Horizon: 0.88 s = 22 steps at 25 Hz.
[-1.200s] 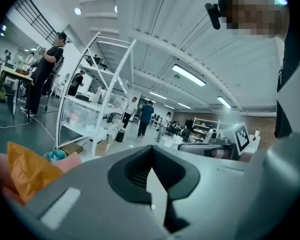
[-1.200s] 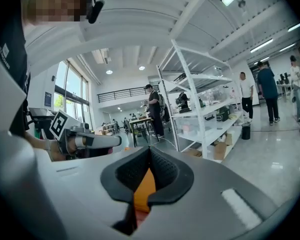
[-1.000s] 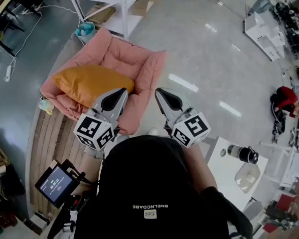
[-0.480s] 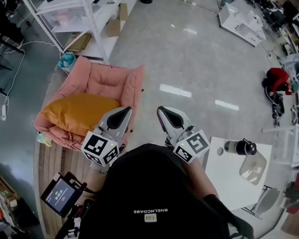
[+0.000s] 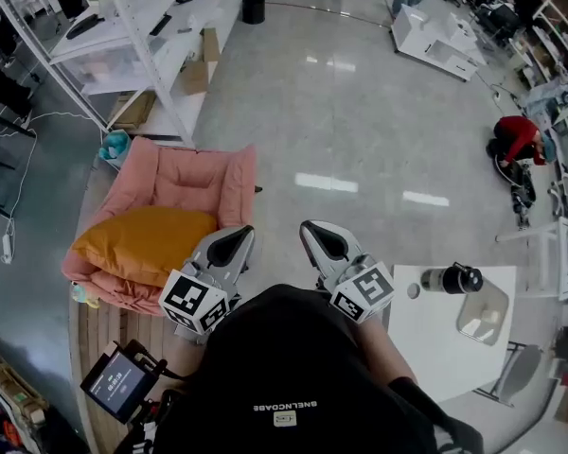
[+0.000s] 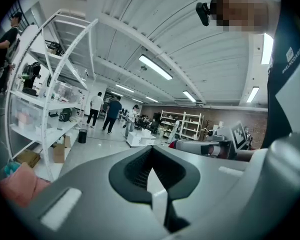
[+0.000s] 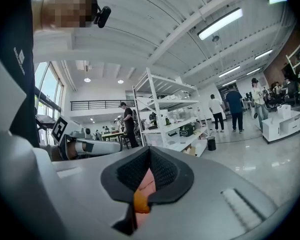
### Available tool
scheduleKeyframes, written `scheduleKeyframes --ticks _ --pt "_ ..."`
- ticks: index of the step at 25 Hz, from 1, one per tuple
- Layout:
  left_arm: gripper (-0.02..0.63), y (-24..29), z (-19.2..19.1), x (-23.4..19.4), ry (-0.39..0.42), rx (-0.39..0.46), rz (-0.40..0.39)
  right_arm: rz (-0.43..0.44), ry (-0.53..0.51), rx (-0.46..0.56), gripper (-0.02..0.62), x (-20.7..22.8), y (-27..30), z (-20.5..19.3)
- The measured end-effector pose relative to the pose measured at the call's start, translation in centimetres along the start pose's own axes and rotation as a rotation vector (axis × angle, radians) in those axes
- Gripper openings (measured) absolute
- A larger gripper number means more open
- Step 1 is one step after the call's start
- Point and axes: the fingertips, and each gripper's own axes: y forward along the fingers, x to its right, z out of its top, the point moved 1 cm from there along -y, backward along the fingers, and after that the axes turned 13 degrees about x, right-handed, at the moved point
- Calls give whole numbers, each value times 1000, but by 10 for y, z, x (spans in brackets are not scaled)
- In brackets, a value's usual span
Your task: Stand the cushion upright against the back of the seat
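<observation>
- Two marker cubes, one on the left gripper [image 5: 237, 240] and one on the right gripper [image 5: 316, 235], show black-and-white square patterns and no words.
- White lettering [image 5: 284, 407] runs across the person's black top [image 5: 293, 367]. It is upside down to the head camera and too small to read with certainty. The same lettering shows on the sleeve in both gripper views.
- Handheld screen [image 5: 119, 382], lower left, is lit with small figures that are not legible.
- Left gripper [image 6: 152, 176]: jaws are closed together with nothing between them. Only floor and distant shelving show through the slit. It is held near the person's chest, pointing about level across the room.
- Right gripper [image 7: 142, 184]: jaws are likewise closed and empty. It is held beside the left one, the two a little apart.
- Orange cushion [image 5: 142, 244] lies flat on the base of the pink padded seat [image 5: 191, 172], not propped against the raised back behind it. Neither gripper touches it.
- Through the right gripper's slit, a sliver of the orange cushion [image 7: 140, 202] and the pink seat [image 7: 147, 180] shows beyond the jaws.
- The seat sits on a slatted wooden platform [image 5: 95, 334].
- White counter [image 5: 435, 348], at the person's right, carries a black flask [image 5: 451, 279] lying on its side and a clear container [image 5: 481, 312] just beside it.
- White shelf rack [image 5: 123, 36] stands beyond the seat.
</observation>
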Motion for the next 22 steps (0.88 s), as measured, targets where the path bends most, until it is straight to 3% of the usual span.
scheduleKeyframes --ticks 22 --pt "17 -7 -8 -3 16 10 12 -7 -9 -18 5 -6 1 -17"
